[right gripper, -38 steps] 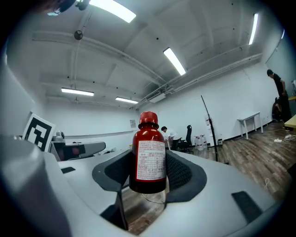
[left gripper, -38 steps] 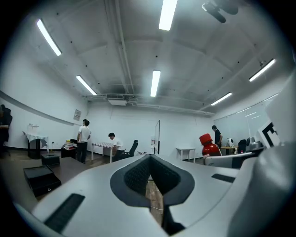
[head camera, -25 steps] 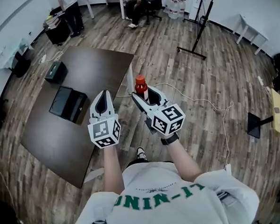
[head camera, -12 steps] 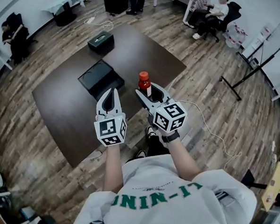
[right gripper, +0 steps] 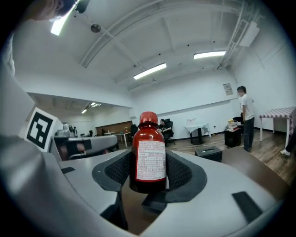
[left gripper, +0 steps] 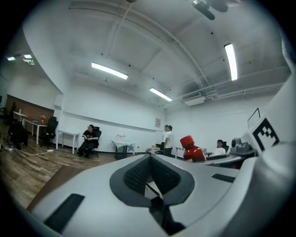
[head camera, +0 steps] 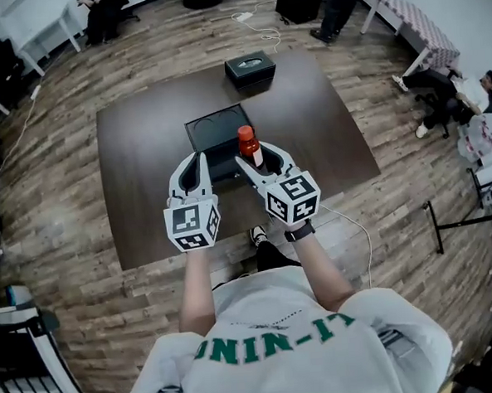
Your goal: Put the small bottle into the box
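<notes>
Over the table, head view: right gripper (head camera: 256, 155) clamps the small bottle (head camera: 249, 146) upright, at the near edge of the open box (head camera: 200, 124) on the dark table (head camera: 144, 164); left gripper (head camera: 195, 160) hangs beside it.
Left gripper view: jaws together, nothing between them.
Right gripper view: both pads press the small bottle's sides.
Step in hand: carrying the small bottle to the box.
Next move, as a judgement: reach forward over the box, lower, then let go.

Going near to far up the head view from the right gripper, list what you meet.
The right gripper shut on the small bottle → open black box → dark case behind it.
</notes>
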